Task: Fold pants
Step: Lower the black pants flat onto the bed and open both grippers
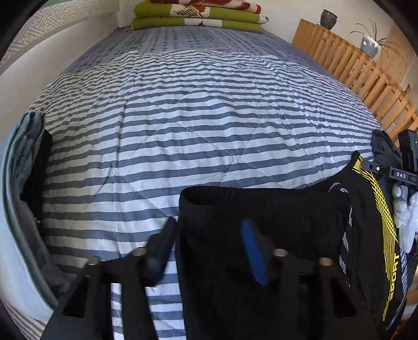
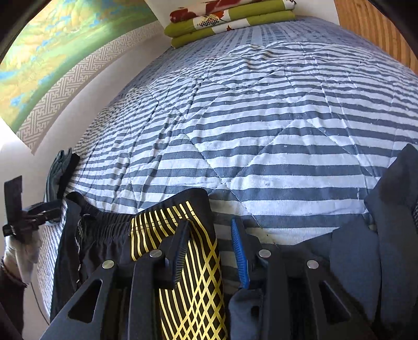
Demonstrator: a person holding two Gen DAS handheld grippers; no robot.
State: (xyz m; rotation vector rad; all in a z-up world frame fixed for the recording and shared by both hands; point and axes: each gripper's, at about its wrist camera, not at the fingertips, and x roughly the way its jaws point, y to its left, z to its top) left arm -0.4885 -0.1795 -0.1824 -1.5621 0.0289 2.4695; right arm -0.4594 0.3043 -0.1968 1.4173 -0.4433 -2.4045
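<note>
Black sport pants [image 1: 261,214] with yellow line print hang low over the striped bed quilt [image 1: 196,117]. Their elastic waistband runs level across the left wrist view. My left gripper [image 1: 209,225] is open, and the waistband's left corner sits between its fingers. In the right wrist view my right gripper [image 2: 210,223] is shut on the yellow-printed side panel [image 2: 198,274], which drapes over its left finger. A white-gloved hand [image 1: 402,209] holds that gripper at the pants' raised right side.
Folded grey garments [image 1: 21,183] lie at the bed's left edge by the wall. A dark blue garment [image 2: 392,209] lies on the right. Folded green blankets [image 1: 198,18] are stacked at the far end. A wooden slatted rail [image 1: 352,68] lines the right side.
</note>
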